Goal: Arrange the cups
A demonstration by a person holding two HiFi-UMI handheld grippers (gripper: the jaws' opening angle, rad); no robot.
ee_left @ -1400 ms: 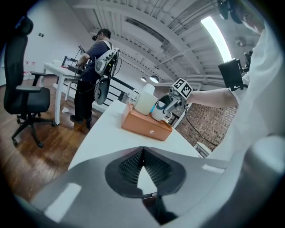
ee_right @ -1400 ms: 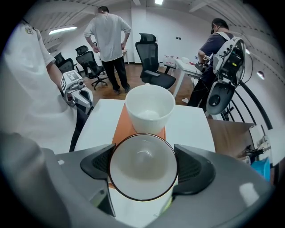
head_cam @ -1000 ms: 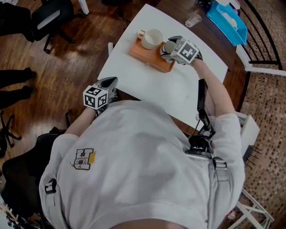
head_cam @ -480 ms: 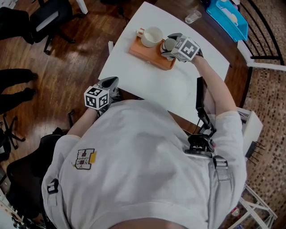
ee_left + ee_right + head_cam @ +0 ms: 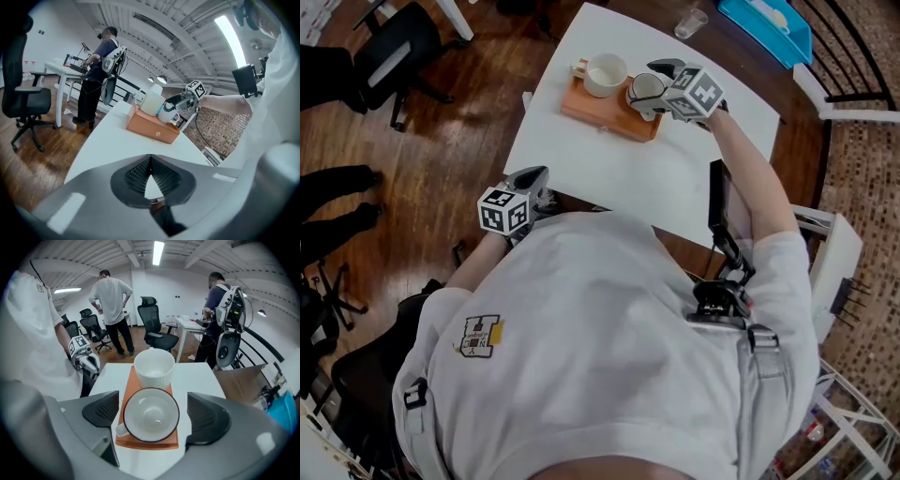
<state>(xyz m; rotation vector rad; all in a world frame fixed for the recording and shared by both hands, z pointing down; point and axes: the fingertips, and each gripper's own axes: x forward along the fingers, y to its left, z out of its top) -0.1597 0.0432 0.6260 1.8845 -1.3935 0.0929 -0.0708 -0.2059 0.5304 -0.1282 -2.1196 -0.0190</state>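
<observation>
The right arm reaches out nearly straight across the white bench, carrying the right claw to the far end of it. That claw is spread, its two pads standing on either side of a dark-rimmed cup. A thin gap shows on each side, so it seems not to be pinching the cup, though the margin is narrow. The cup sits mouth up at the near end of an orange tray, its handle pointing toward the left pad. A plain white cup stands just behind it on the same tray.

The left arm is bent and kept close to the body, with the left claw at the bench's near edge, well apart from the tray. Its pads are pressed together at the tips with nothing between them.

From the head view the person's torso covers the near side of the bench and most of the left forearm. A clear glass and a blue box lie at the top edge, the box cut off by the frame.
</observation>
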